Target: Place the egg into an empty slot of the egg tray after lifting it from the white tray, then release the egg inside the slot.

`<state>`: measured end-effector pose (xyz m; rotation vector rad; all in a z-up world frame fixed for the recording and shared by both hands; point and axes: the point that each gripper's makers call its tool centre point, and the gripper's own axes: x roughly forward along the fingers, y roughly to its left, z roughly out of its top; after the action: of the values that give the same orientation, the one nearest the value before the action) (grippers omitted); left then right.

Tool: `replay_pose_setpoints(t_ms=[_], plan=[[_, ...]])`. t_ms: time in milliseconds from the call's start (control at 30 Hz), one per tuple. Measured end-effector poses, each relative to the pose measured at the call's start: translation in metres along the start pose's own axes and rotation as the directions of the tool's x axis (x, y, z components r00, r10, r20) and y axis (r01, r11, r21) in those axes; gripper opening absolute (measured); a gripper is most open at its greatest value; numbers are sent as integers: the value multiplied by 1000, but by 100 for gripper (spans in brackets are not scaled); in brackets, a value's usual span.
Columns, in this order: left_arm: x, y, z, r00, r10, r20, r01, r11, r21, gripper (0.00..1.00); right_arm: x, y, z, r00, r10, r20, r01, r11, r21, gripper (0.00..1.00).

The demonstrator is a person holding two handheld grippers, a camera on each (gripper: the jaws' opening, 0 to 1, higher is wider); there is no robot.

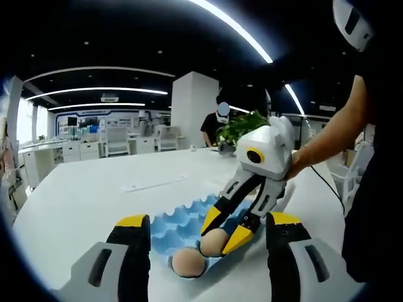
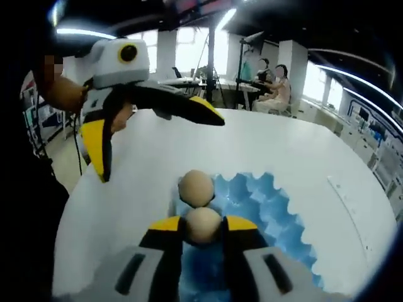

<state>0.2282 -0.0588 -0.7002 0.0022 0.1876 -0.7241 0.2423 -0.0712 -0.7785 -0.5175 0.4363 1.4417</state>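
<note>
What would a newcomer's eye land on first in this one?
The right hand-held gripper grips an egg over the near edge of the blue egg tray. A second egg sits in a slot just beyond. The left hand-held gripper hangs open above the white table.

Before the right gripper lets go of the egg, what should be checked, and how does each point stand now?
1. Held egg gripped between the right gripper jaws: ok.
2. Held egg over the blue egg tray: ok.
3. Slot under the held egg empty: cannot tell, the egg and jaws hide it.
4. Second egg already seated at the tray's edge, close beside the held one; whether they touch: cannot tell.
5. Left gripper open and apart from the tray: ok.
6. Held egg fully down in a slot: cannot tell.
</note>
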Motion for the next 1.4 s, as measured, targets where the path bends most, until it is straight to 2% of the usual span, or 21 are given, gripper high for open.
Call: replay_pose_setpoints(t_ms=[733, 1067, 1400], plan=[[2, -2, 4, 1000, -4, 18, 4, 1000, -8, 78, -8, 4, 2, 1000, -23, 18, 24, 998, -63, 27], [4, -3, 6, 1000, -10, 19, 10, 1000, 0, 78, -19, 1, -6, 999, -43, 22, 43, 999, -26, 26], [6, -6, 7, 1000, -17, 17, 17, 1000, 2, 77, -43, -5, -18, 996, -84, 30, 82, 996, 35, 26]])
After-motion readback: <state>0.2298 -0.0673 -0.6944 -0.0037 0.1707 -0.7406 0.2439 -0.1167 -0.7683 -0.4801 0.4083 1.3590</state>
